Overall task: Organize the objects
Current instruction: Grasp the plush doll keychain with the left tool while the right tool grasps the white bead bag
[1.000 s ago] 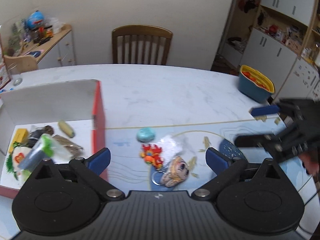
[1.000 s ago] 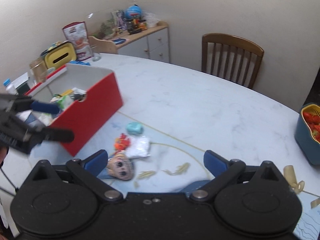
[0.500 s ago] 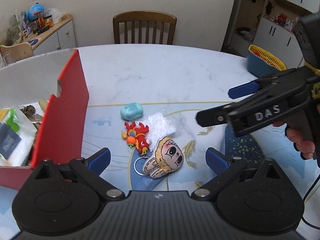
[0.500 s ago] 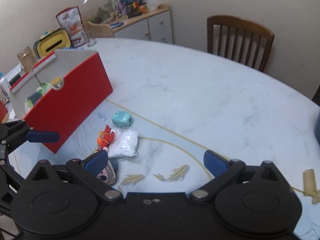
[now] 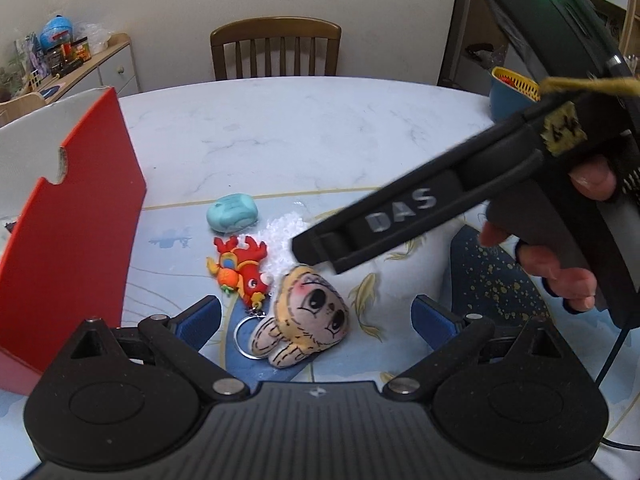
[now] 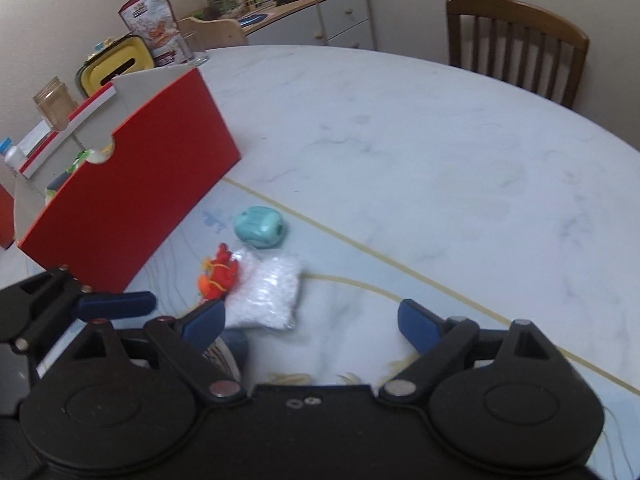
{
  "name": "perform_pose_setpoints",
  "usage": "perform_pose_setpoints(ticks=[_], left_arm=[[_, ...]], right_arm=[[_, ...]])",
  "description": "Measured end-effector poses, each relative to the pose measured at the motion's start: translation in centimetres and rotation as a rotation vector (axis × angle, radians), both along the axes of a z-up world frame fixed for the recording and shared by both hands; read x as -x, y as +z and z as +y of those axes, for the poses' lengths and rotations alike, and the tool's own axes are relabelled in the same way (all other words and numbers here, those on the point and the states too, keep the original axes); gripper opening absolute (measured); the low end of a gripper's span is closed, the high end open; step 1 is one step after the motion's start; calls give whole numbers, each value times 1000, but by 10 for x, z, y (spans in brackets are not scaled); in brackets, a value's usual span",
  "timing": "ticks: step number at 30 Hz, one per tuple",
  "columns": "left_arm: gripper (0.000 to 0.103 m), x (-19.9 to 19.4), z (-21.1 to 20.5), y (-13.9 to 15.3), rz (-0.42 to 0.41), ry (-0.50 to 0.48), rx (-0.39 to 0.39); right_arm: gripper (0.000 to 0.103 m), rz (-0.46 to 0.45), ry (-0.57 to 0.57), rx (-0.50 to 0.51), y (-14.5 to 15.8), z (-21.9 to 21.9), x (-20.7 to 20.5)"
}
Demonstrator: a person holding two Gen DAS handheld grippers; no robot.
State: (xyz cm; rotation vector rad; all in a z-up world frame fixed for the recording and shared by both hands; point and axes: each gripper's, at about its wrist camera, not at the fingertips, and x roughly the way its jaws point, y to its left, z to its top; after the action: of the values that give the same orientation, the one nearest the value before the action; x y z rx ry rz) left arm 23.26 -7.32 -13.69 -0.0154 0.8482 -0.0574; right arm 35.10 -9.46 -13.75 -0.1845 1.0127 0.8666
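A tan plush doll keychain [image 5: 308,316] lies on the table between the blue pads of my left gripper [image 5: 316,320], which is open and clear of it. Beyond it are a red dragon toy [image 5: 240,268], a white bag of beads [image 5: 280,232] and a teal soap-like block [image 5: 232,212]. My right gripper [image 6: 312,318] hangs over the white bag [image 6: 268,296], its jaws closing. The bag sits just ahead of the left pad and neither pad presses it. The open red box [image 6: 132,200] at the left holds several items.
A wooden chair [image 5: 276,48] stands behind the marble table [image 6: 400,140]. A blue basket [image 5: 508,92] sits at the far right edge. A glass jar [image 6: 54,106], a yellow container [image 6: 116,66] and a snack bag [image 6: 154,20] crowd behind the box. A hand [image 5: 560,272] grips the right tool.
Both grippers have come down towards the toys. The right gripper has swung in from the right, over the white bag, and its jaws have narrowed a little.
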Motion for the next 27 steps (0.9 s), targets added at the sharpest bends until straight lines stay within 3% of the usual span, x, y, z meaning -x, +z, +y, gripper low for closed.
perform_pose_setpoints(ticks=[7,13,15,18,21,27], left_arm=[[97,-1,-4,-6,-5,-12,-31],[72,-1,-7,-9,12,-17,-47],[61,-1,-7,-9,12,-16,-53],[53,-1,-6,-9,20,-12,-49],[49,-1,-4,-8,25,-2,-43],[48,2,3,-3,40,20,25]], right_arm=[[77,3,59,-14,-4,17,1],[63,2,73,-20,-5,24,-1],[55,4,79,-23,-5,24,0],[42,3,83,-23,-4,23,1],[33,1,74,-31,-2,20,2],[27,36,25,-63,-1,9,6]])
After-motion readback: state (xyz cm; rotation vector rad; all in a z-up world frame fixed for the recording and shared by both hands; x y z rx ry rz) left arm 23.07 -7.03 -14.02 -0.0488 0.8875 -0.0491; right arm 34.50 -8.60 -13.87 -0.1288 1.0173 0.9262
